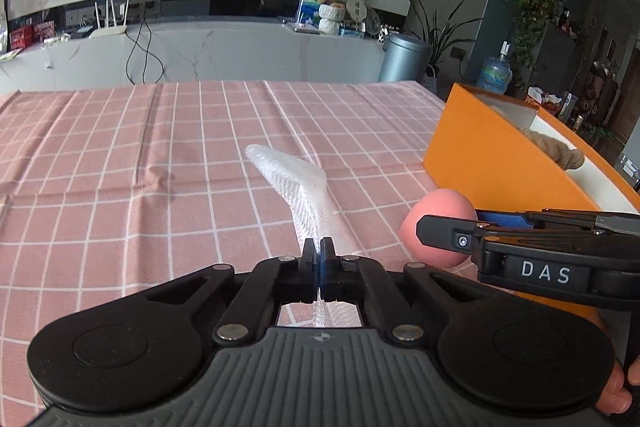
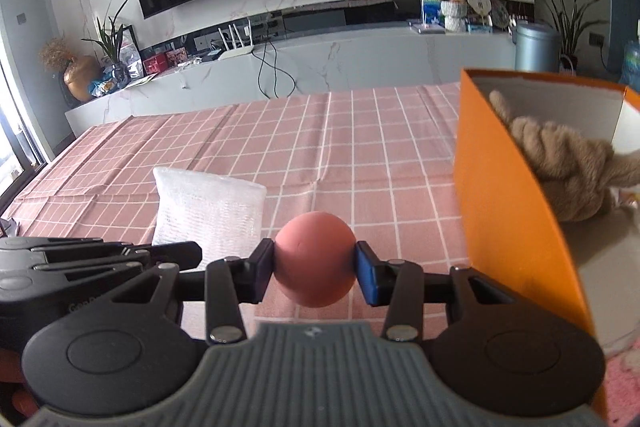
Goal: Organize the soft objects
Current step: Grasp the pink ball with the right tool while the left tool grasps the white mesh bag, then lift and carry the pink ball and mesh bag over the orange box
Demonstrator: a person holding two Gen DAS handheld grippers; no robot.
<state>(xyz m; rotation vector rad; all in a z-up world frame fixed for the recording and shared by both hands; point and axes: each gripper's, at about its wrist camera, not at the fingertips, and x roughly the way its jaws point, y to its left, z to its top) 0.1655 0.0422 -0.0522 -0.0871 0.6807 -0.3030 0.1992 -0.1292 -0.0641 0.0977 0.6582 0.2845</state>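
My left gripper (image 1: pixel 317 247) is shut on a white foam wrap sheet (image 1: pixel 298 189), which sticks up and forward from the jaws over the pink checked tablecloth (image 1: pixel 120 167). The sheet also shows in the right wrist view (image 2: pixel 208 207), with the left gripper (image 2: pixel 192 251) beside it. My right gripper (image 2: pixel 315 263) is shut on a pink ball (image 2: pixel 315 259), held above the cloth; ball (image 1: pixel 436 223) and right gripper (image 1: pixel 424 227) also show at the right of the left wrist view. An open orange box (image 2: pixel 504 187) stands to the right, with a beige knitted plush (image 2: pixel 568 163) inside.
The orange box (image 1: pixel 492 155) sits at the table's right edge. Beyond the table's far edge runs a white marble counter (image 2: pixel 360 59) with a router, cables and ornaments. A grey bin (image 1: pixel 404 57) and plants stand at the right.
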